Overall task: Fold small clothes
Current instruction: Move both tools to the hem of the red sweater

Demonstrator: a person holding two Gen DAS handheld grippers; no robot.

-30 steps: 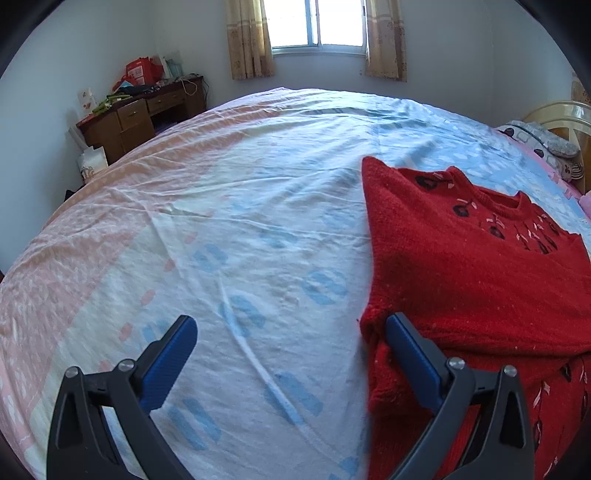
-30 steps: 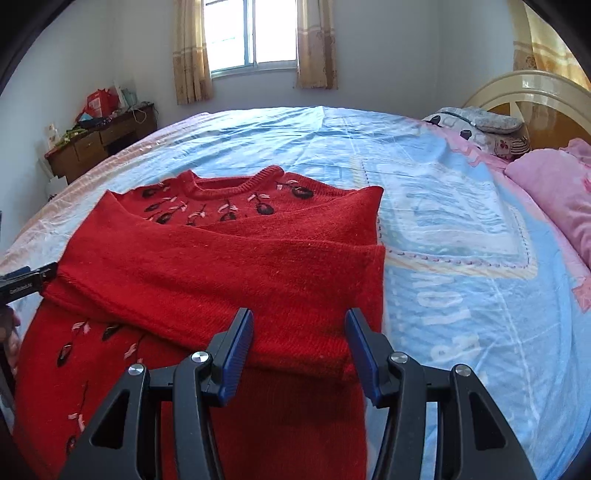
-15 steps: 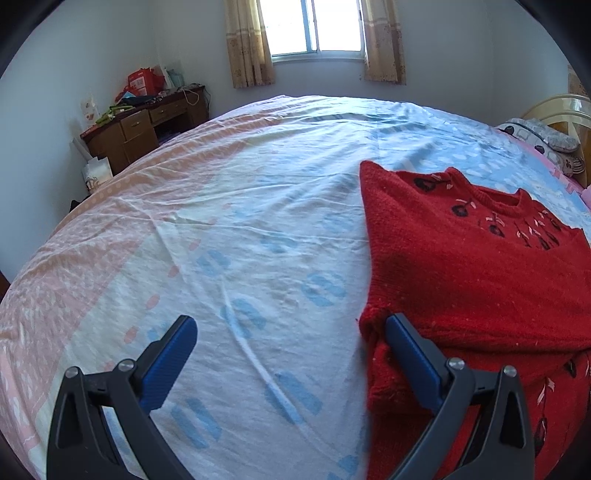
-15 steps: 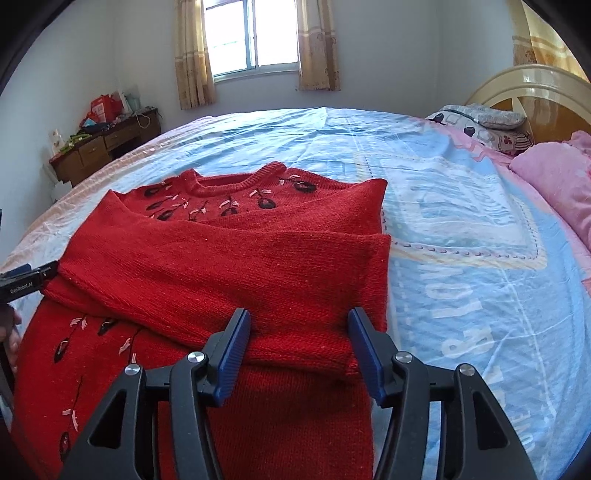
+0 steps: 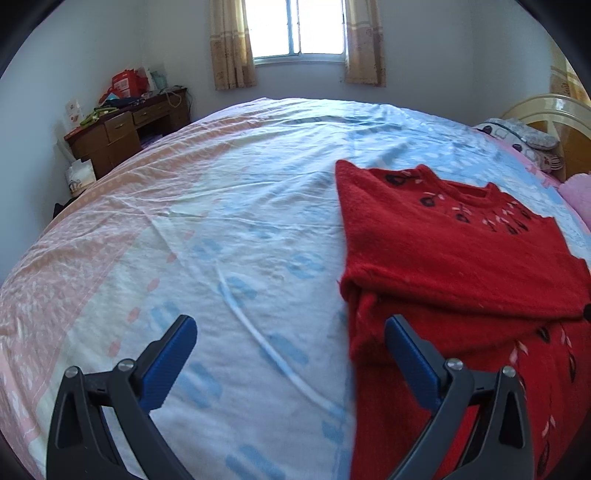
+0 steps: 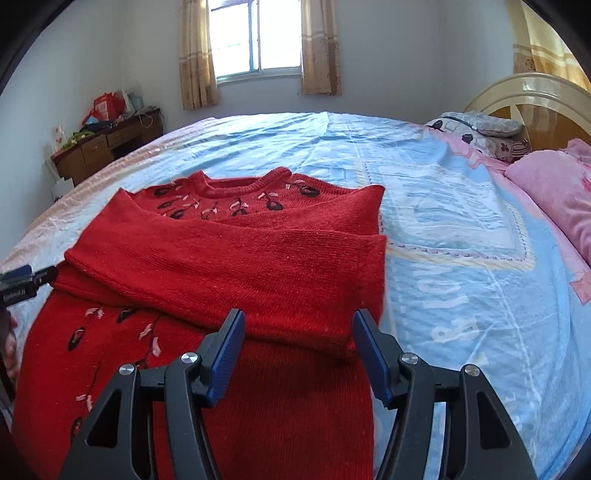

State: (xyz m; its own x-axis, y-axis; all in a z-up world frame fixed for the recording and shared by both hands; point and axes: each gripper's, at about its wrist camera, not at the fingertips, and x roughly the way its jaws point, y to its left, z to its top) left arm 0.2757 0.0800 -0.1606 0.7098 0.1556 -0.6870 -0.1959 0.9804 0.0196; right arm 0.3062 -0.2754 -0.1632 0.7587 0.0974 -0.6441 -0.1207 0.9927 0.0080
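Observation:
A red knit sweater [image 6: 236, 258] with dark embroidered flowers lies flat on the bed, both sleeves folded across its chest. It also shows in the left wrist view [image 5: 454, 258] at the right. My left gripper [image 5: 290, 332] is open and empty, held above the sheet beside the sweater's left edge, its right finger over that edge. My right gripper [image 6: 297, 334] is open and empty, just above the sweater's lower body near the folded sleeve cuff. The left gripper's tip [image 6: 26, 282] shows at the far left of the right wrist view.
The bed has a pink and blue patterned sheet [image 5: 221, 229]. Pink pillows [image 6: 554, 184] and a cream headboard [image 6: 517, 96] are at the right. A wooden desk [image 5: 125, 133] with clutter stands by the far left wall. A curtained window [image 5: 299, 33] is behind.
Both grippers have pulled back and risen slightly, so the sweater sits a little further away in both views. The sweater has not moved. Both grippers stay open.

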